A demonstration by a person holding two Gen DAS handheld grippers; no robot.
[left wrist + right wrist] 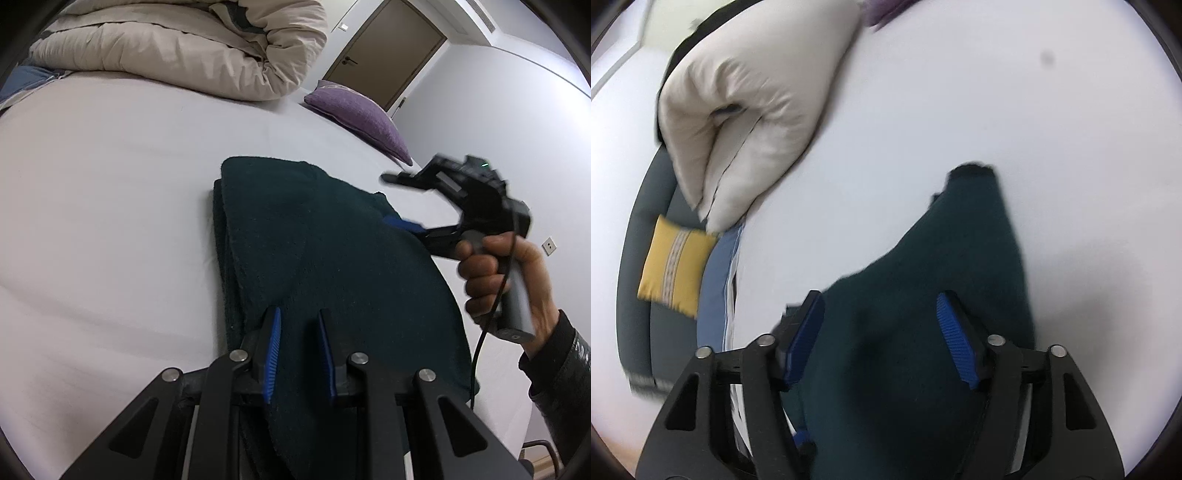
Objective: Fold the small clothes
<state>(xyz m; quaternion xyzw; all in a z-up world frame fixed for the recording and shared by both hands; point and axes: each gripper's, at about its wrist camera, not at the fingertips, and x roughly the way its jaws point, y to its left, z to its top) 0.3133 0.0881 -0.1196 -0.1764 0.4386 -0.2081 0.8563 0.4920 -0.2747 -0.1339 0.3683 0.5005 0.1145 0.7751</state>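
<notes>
Dark green garment lies folded on the white bed. Left tool narrow over its near edge, seemingly nothing pinched between the pads, though the view is poor. Right tool open above the cloth, held in a hand. Beige duvet behind.

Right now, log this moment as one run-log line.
garment: dark green cloth folded on white bed | left tool: narrow gap, over cloth | right tool: open, holding nothing

No text, label, brand or number can be read in either view
</notes>
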